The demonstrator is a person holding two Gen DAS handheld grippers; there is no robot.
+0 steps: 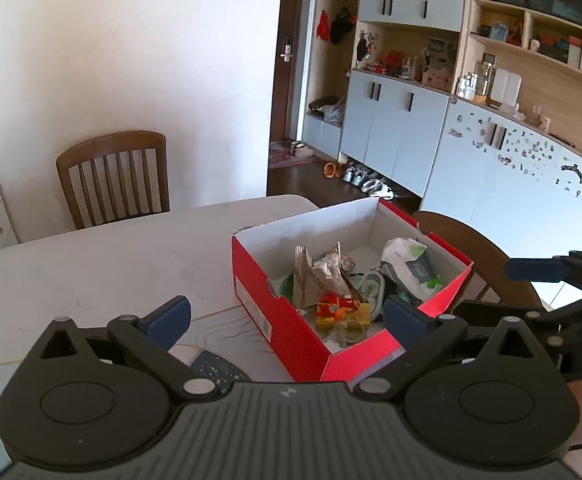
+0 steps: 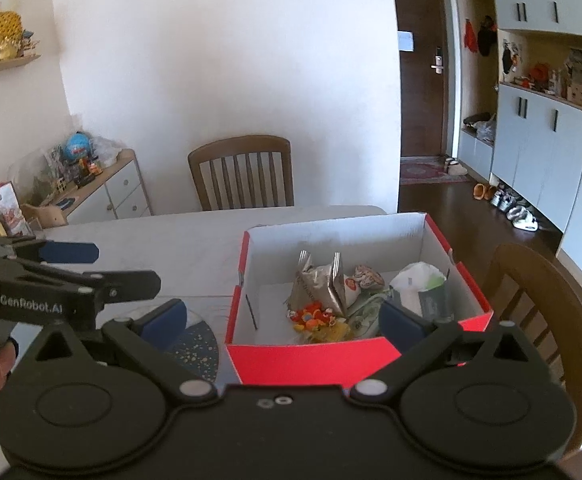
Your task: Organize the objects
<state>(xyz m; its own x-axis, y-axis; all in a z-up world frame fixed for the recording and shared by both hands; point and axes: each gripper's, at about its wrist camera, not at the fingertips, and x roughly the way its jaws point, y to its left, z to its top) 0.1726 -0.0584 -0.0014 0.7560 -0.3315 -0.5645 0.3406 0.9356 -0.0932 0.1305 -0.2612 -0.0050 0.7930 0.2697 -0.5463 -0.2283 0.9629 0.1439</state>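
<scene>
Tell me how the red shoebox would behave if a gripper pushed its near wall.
The red shoebox looks like thin cardboard, so the wall would probably flex before the box moves. It holds only small packets and toys, so it is likely light. On the smooth white table it should slide rather than tip.

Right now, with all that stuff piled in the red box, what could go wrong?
1. The red box sits near the table edge, by a chair; a nudge might tip it off.
2. The silver wrapper stands tall in the pile; it might snag and spill things.
3. Both the left hand-held gripper and the right hand-held gripper are open and close together, so they might bump.
</scene>
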